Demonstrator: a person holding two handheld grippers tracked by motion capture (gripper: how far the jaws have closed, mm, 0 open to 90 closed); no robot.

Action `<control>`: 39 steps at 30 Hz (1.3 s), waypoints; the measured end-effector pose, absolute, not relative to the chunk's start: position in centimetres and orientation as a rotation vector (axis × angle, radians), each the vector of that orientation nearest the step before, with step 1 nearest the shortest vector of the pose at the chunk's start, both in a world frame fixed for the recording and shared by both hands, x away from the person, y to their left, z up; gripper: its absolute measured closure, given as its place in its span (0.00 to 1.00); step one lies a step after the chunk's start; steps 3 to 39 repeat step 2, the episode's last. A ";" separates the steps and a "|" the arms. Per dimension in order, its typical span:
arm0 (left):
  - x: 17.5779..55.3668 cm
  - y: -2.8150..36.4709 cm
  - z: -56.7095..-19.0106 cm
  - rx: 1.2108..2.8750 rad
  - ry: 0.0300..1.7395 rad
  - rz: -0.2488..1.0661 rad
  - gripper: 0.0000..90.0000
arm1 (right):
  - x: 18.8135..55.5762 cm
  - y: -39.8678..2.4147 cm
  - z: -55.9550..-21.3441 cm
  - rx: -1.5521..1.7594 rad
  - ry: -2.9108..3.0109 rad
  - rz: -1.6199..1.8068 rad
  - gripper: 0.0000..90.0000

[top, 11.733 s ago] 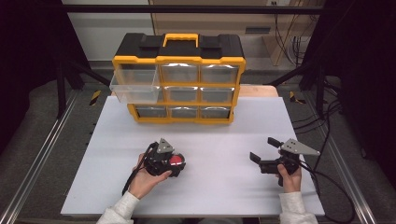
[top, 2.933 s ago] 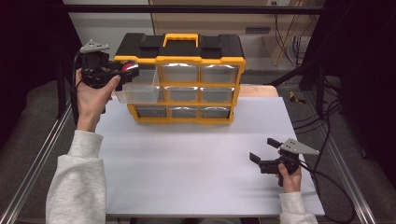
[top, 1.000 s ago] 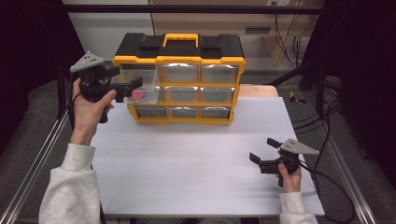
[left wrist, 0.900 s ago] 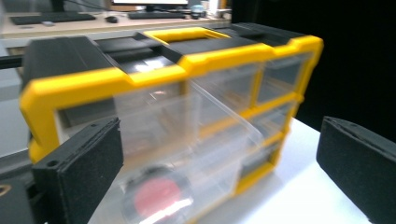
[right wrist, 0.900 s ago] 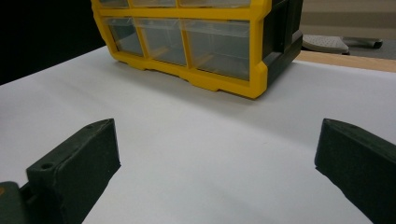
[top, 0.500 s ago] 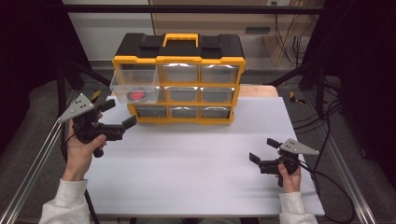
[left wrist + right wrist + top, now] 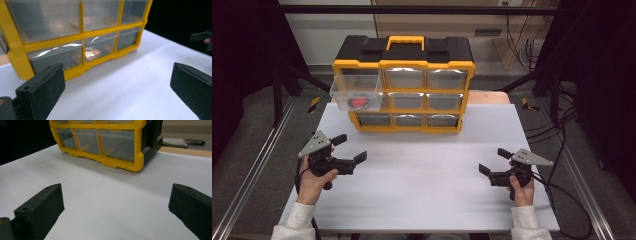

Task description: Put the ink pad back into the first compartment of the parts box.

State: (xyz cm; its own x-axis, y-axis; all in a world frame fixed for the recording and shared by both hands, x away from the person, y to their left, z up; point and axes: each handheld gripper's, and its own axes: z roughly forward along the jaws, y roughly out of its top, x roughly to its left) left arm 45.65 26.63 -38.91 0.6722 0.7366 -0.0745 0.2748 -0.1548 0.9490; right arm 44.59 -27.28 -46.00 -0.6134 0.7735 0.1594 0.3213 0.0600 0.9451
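Yellow-and-black drawer cabinet (image 7: 404, 82) at the far edge of the white table (image 7: 427, 200), its middle-left drawer (image 7: 357, 99) pulled out, a red object (image 7: 359, 102) lying inside; the object's shape is too blurred to make out. Left gripper (image 7: 348, 148) low over the table's left side, jaws spread wide with nothing between them, just opened. Right gripper (image 7: 494, 161) at the table's right, jaws likewise spread and empty. The left gripper view cuts off the cabinet's top rows.
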 end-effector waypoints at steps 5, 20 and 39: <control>45.6 26.6 -39.5 1.720 0.823 0.469 0.00 | 44.6 -27.3 -46.0 1.094 1.950 1.575 0.00; 45.6 26.6 -39.5 1.720 0.823 0.469 0.00 | 44.6 -27.3 -46.0 1.094 1.950 1.575 0.00; 45.6 26.6 -39.5 1.720 0.823 0.469 0.00 | 44.6 -27.3 -46.0 1.094 1.950 1.575 0.00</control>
